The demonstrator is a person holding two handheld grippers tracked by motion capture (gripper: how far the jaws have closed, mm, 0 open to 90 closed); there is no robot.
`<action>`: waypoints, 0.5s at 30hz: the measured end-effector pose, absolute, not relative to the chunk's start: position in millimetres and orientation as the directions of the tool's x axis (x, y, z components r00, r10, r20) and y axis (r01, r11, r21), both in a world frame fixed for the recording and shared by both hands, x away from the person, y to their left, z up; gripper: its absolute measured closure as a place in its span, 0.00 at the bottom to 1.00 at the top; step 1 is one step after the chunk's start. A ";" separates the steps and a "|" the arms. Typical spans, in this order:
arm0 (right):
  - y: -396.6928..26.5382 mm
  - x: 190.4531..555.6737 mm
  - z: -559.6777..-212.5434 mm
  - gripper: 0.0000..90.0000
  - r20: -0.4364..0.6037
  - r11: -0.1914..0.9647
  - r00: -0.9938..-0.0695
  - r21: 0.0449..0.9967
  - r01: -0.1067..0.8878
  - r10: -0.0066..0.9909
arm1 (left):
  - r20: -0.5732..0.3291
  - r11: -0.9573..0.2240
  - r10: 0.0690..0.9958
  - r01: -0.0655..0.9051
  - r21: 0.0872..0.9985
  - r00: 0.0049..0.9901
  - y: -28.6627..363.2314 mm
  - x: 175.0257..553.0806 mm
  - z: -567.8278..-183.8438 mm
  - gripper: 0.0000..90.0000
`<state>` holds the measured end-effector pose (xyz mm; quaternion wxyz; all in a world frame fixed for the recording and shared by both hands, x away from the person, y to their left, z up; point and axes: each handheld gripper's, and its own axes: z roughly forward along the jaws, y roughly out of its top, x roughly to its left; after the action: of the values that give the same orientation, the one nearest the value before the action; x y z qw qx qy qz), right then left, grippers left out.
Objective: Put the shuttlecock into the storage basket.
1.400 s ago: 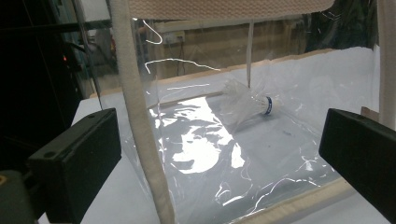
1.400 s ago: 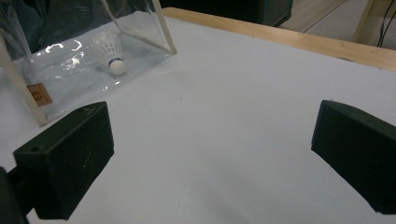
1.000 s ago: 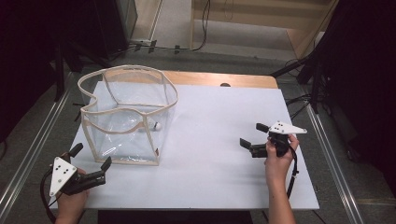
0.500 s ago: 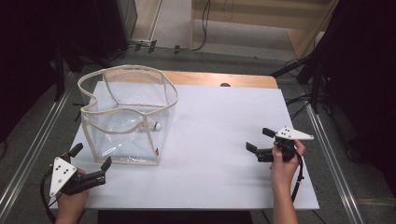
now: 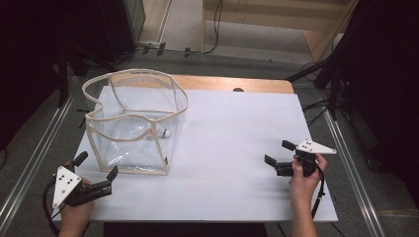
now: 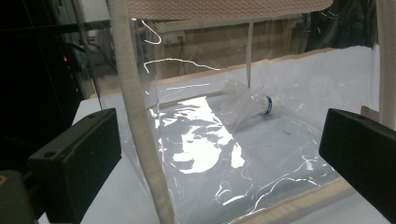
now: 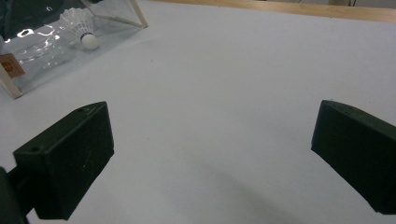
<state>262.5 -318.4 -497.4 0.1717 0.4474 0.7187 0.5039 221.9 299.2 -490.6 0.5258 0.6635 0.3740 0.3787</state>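
A clear plastic bag (image 5: 132, 123) with cream fabric trim stands open at the left of the white table (image 5: 232, 143). Inside it, on the bottom, lies a white shuttlecock (image 5: 165, 133) (image 6: 247, 100) (image 7: 83, 28). My left gripper (image 5: 95, 167) is open at the table's front left corner, just short of the bag's near corner seam (image 6: 140, 116). My right gripper (image 5: 276, 154) is open over bare table at the front right, with nothing between its fingers and pointing toward the bag (image 7: 56, 42).
A wooden strip (image 5: 232, 84) runs along the table's far edge. Metal rails (image 5: 346, 148) flank both sides of the table. Dark stands and cables crowd the floor beyond. A small tan label (image 7: 11, 65) sits on the bag's side.
My right gripper has drawn back toward the table's front right edge. The left gripper and the bag have stayed put.
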 end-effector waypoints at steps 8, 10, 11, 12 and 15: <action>-324.4 256.0 -500.5 0.00 0.211 0.075 -0.528 0.880 0.469 0.823 | 0.109 -0.167 0.895 0.098 0.981 0.433 299.4 221.9 -490.6 0.00; -326.7 253.6 -501.2 0.00 0.211 0.071 -0.522 0.881 0.468 0.826 | 0.109 -0.167 0.895 0.098 0.981 0.433 299.4 221.9 -490.6 0.00; -327.6 252.9 -501.5 0.00 0.210 0.070 -0.521 0.882 0.466 0.828 | 0.107 -0.165 0.895 0.098 0.981 0.433 299.5 221.9 -490.6 0.00; -328.7 251.9 -502.1 0.00 0.206 0.071 -0.517 0.882 0.465 0.831 | 0.106 -0.164 0.895 0.098 0.982 0.433 299.7 221.9 -490.6 0.00; -330.4 249.4 -504.4 0.00 0.206 0.068 -0.513 0.882 0.466 0.833 | 0.106 -0.164 0.895 0.099 0.982 0.434 299.9 222.0 -490.5 0.00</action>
<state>249.4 -330.4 -504.4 0.1818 0.4588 0.7078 0.5054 222.0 299.9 -490.5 0.5270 0.6627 0.3748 0.3778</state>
